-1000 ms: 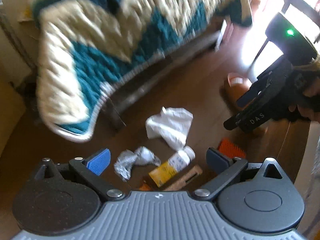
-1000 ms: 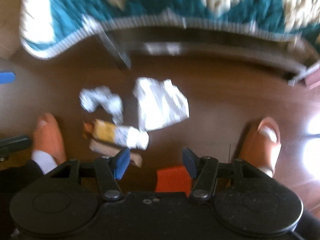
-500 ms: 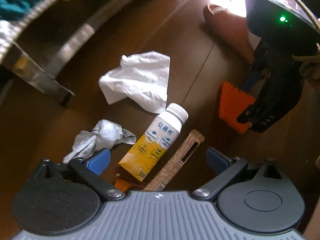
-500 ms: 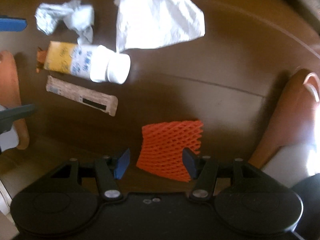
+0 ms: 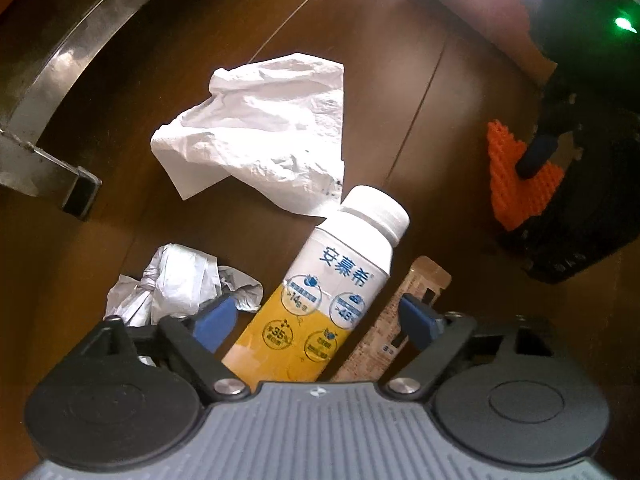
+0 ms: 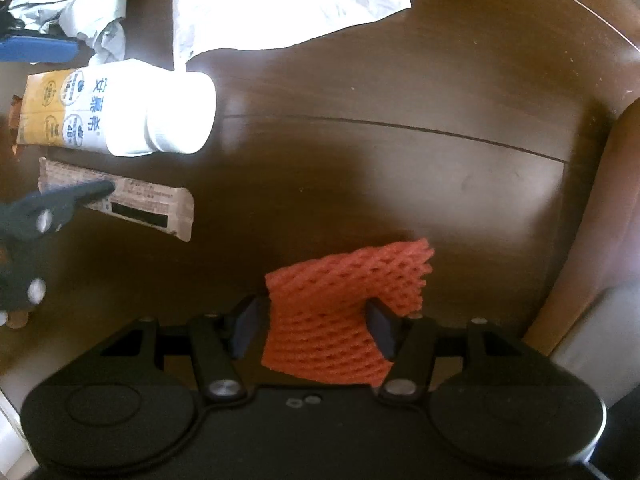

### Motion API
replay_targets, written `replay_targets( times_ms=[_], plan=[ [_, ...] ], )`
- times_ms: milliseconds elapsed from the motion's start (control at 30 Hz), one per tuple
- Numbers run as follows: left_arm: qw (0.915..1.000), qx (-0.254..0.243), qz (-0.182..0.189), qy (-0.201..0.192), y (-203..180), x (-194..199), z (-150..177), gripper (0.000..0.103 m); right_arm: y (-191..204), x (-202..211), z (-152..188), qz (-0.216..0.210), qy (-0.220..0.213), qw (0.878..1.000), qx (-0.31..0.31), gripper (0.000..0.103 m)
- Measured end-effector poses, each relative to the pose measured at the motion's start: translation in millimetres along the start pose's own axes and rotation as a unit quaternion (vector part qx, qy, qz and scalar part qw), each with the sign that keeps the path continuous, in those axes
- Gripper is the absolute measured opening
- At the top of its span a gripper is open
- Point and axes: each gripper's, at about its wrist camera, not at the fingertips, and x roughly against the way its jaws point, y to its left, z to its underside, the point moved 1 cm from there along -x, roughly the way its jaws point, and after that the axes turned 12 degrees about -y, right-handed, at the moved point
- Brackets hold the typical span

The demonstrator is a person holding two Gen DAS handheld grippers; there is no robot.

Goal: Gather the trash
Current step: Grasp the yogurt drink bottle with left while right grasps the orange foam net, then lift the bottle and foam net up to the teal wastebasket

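Bottle point(image 5: 332, 292) between wide left jaws; right straddles (unpinched) net point(image 6: 340, 312).

Scattered on the dark wooden floor: a white-capped yellow-and-white plastic drink bottle point(image 5: 332, 296) lying on its side, a flat brown paper wrapper point(image 6: 132, 200) just beside it, a crumpled white paper ball point(image 5: 176, 284), a rumpled white tissue sheet point(image 5: 260, 132), and an orange foam mesh sleeve point(image 6: 344, 316) well apart.
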Motion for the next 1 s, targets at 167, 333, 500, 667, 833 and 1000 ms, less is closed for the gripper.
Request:
replay_targets(
  times_ms=[167, 333, 500, 667, 833, 1000],
  plan=[
    [0.9999, 0.015, 0.002, 0.003, 0, -6, -2, 0.058, 8, -1, 2, 0.015, 0.001, 1.000, 0.017, 0.055],
    [0.9993, 0.037, 0.007, 0.007, 3, -5, -2, 0.052, 17, -1, 2, 0.037, 0.003, 0.998, 0.049, 0.035],
    [0.9965, 0.082, 0.004, 0.017, 14, 3, 1, 0.049, 17, -1, 3, 0.052, 0.009, 0.998, 0.047, 0.016],
    [0.9954, 0.095, -0.001, 0.011, 20, 26, -1, 0.048, 16, 23, -4, 0.045, -0.007, 0.998, 0.037, 0.015],
    [0.9936, 0.112, -0.007, -0.006, 21, 68, -11, 0.048, 18, 78, -16, 0.011, -0.055, 0.998, 0.004, 0.015],
    [0.9887, 0.145, -0.020, -0.031, 18, 123, -29, 0.048, 30, 145, -30, -0.016, -0.117, 0.993, 0.008, 0.015]
  ],
)
